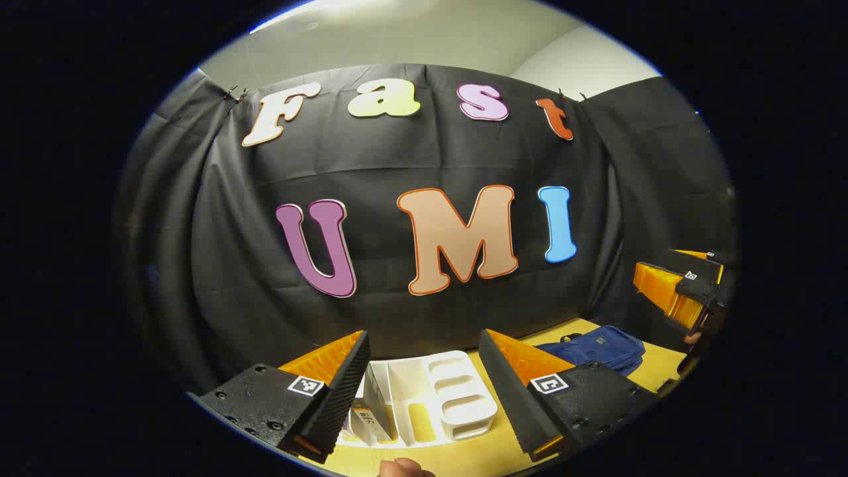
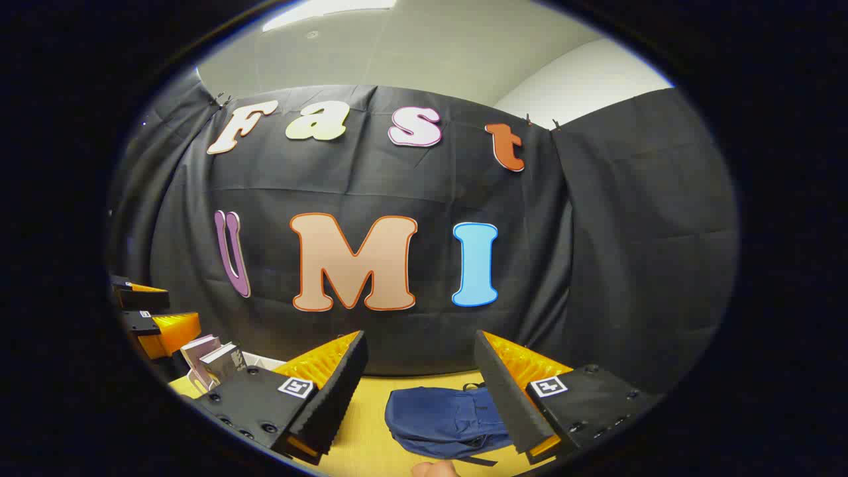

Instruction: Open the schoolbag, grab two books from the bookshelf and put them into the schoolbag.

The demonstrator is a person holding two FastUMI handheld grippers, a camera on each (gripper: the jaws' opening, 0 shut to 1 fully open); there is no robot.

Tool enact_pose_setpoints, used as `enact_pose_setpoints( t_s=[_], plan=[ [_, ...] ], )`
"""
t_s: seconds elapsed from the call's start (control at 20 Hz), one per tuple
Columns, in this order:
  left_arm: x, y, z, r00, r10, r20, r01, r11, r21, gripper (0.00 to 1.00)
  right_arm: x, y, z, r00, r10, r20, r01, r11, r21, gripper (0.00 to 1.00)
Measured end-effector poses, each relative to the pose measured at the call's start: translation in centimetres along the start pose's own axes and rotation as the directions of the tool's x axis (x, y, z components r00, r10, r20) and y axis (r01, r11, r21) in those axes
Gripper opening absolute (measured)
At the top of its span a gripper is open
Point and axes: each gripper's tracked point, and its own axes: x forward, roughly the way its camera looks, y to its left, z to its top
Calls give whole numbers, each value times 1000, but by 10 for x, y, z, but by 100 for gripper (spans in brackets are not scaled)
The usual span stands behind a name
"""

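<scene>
Schoolbag (image 2: pixel 444 421), blue, lies flat on the yellow desk (image 2: pixel 361 440) near the black cloth wall, flap and top handle toward the wall; it looks zipped, not open. In the right gripper view it sits straight ahead between the fingers of the right hand-held gripper (image 2: pixel 419 391), jaws spread wide, nothing held, raised above the desk. Bare desk shows in front of the bag and to its left. In the left gripper view the bag (image 1: pixel 596 348) lies off to the right, well apart from the white bookshelf (image 1: pixel 457 397), a rack of slots lying just ahead of the left hand-held gripper (image 1: pixel 424 384); that one is also spread wide and empty. Books (image 1: pixel 371 411) stand upright at the rack's left end, partly hidden behind the left finger. Same books (image 2: pixel 215 361) show at the far left of the right gripper view, leaning slightly. Open desk strip between rack and bag.
</scene>
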Motion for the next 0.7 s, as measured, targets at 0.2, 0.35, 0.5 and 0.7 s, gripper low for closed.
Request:
enact_pose_setpoints(
  t_s=[0.2,0.35,0.5,0.7],
  plan=[
    [4,-9,-1,1000,4,1,-4,1000,2,96,7,-15,1,1000,-12,-2,12,1000,21,100],
    [4,-14,-3,1000,13,0,-13,1000,3,96,9,-21,2,1000,-9,-1,9,1000,30,100],
    [1,-12,-7,999,32,-11,-32,999,7,96,11,-19,2,1000,11,-2,-10,999,32,100],
    [-2,-7,-13,997,66,-27,-66,998,2,96,15,-10,2,999,50,-1,-50,999,22,100]
  ],
)
